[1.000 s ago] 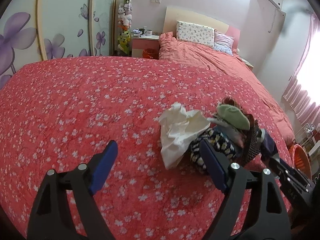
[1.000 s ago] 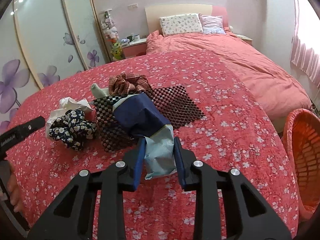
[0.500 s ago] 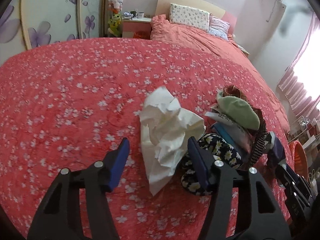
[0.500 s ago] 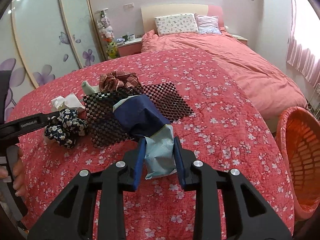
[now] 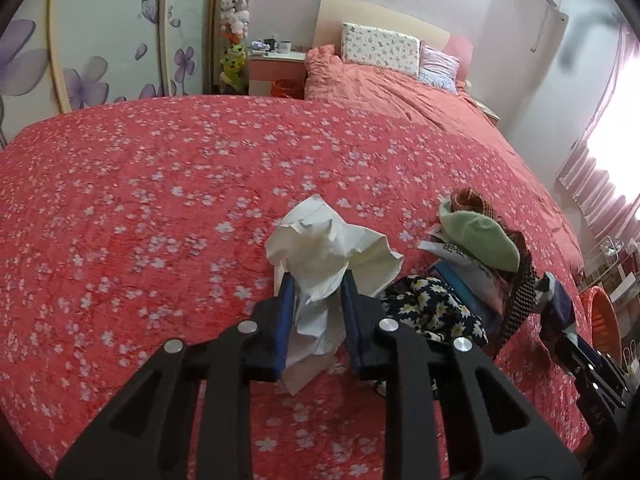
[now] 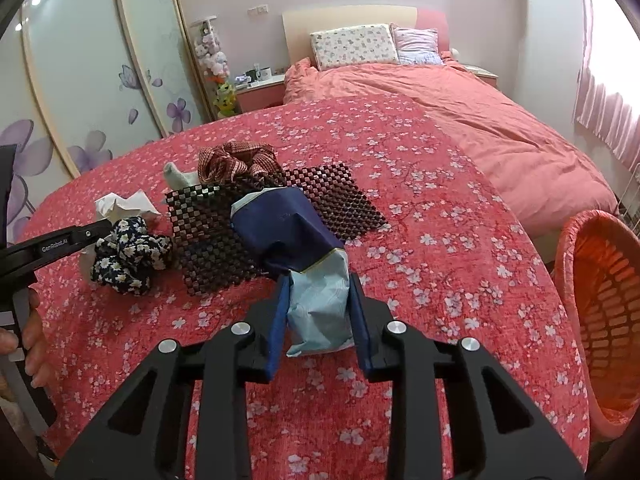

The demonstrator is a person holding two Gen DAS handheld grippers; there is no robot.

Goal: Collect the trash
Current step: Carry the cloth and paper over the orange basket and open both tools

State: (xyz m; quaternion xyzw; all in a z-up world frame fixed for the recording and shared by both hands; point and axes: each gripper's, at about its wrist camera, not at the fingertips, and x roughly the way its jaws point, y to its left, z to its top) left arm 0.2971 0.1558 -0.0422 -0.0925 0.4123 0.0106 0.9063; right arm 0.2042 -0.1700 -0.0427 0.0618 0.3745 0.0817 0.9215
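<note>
My left gripper (image 5: 317, 280) is shut on a crumpled white paper (image 5: 328, 248), which lies on the red flowered cover (image 5: 160, 208); the paper also shows in the right wrist view (image 6: 120, 206). My right gripper (image 6: 318, 284) is shut on a navy and light-blue wrapper (image 6: 296, 240) and holds it over the cover. An orange basket (image 6: 600, 320) stands at the right edge of the surface; it also shows in the left wrist view (image 5: 604, 316).
A dark flowered scrunchie (image 6: 130, 254), a black checkered mat (image 6: 224, 224), a brown checked cloth (image 6: 236, 160) and a green sock (image 5: 476, 240) lie in a pile. A bed (image 6: 460, 96) with pillows and a nightstand (image 5: 276, 68) stand behind.
My left gripper moved forward over the white paper and shut on it. My right gripper kept its hold on the wrapper and shifted a little.
</note>
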